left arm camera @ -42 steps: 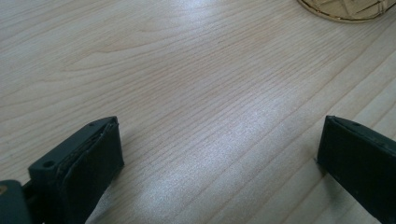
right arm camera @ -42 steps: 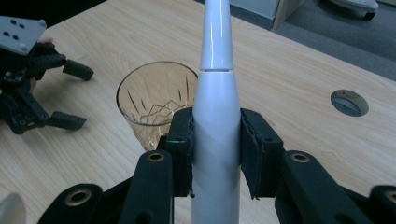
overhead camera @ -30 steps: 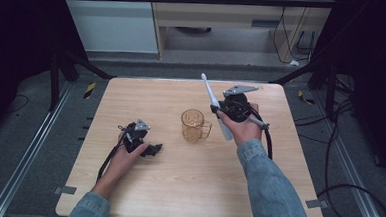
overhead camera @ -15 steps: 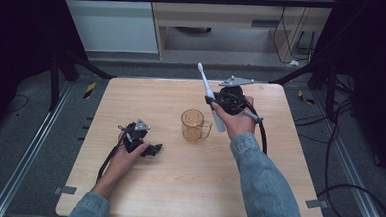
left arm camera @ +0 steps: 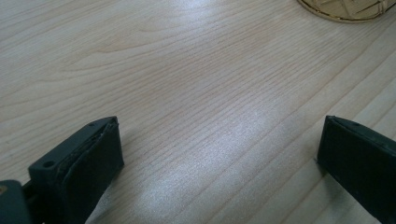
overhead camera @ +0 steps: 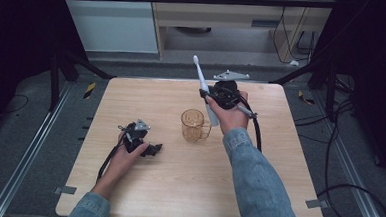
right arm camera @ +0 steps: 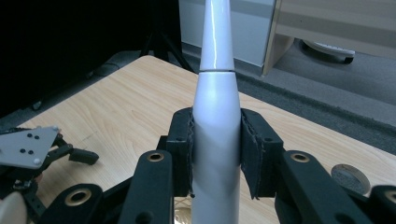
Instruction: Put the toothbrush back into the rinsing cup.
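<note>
Gripping a white electric toothbrush (overhead camera: pixel 205 91), the right tongs (overhead camera: pixel 207 97) are clenched on its thick handle, above the counter (overhead camera: pixel 278 158) near the middle of its far edge. In the high view the toothbrush stands nearly upright, leaning a little toward the far left corner, with its small brush head at the top and its lower end just beside the rim of a cup (overhead camera: pixel 193 125). The right gripper view shows the toothbrush (right arm camera: pixel 215 121) pressed between the two black pads (right arm camera: pixel 183 149), one on each side of the handle, its slim neck rising out of the top of the picture. The cup is clear amber glass with a handle, standing upright near the centre of the counter, slightly toward the far edge. The person's right hand (overhead camera: pixel 231 113), in a blue denim sleeve, holds that tool. The left tongs (overhead camera: pixel 154 149) rest on the counter toward the near left corner, well apart from the cup, held by the left hand (overhead camera: pixel 123 157). In the left gripper view the jaws stand wide apart, released, with bare wood grain between them and the base of the cup (left arm camera: pixel 348 10) at the top right.
</note>
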{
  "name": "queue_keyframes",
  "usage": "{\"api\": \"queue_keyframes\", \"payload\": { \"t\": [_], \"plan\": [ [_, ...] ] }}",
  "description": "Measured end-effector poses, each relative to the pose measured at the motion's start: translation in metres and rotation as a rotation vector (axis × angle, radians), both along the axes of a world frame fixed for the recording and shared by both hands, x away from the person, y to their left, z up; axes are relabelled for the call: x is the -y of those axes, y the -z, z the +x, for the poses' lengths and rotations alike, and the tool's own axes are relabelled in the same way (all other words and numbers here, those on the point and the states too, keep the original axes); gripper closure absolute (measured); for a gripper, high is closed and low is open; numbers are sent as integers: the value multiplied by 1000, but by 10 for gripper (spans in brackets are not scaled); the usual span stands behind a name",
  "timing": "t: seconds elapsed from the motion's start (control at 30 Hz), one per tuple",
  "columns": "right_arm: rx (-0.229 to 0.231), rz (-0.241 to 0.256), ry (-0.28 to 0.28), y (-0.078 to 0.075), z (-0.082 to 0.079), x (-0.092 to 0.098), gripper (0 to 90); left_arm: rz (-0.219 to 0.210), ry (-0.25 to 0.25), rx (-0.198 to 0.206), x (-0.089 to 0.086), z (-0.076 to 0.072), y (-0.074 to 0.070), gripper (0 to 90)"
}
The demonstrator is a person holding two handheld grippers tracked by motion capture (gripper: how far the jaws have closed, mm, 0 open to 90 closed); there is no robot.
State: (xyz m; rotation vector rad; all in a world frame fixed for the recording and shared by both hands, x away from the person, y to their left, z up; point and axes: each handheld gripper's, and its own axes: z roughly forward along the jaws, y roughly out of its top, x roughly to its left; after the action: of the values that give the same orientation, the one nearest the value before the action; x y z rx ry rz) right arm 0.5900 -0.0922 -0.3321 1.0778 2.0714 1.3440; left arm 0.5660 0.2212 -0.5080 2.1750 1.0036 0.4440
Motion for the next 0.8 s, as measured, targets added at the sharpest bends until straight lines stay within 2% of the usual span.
{"api": "queue_keyframes", "payload": {
  "t": [0.8],
  "plan": [
    [53, 31, 28, -11, 14, -20, 670, 0, 0, 1, 0, 0, 0, 0]
  ]
}}
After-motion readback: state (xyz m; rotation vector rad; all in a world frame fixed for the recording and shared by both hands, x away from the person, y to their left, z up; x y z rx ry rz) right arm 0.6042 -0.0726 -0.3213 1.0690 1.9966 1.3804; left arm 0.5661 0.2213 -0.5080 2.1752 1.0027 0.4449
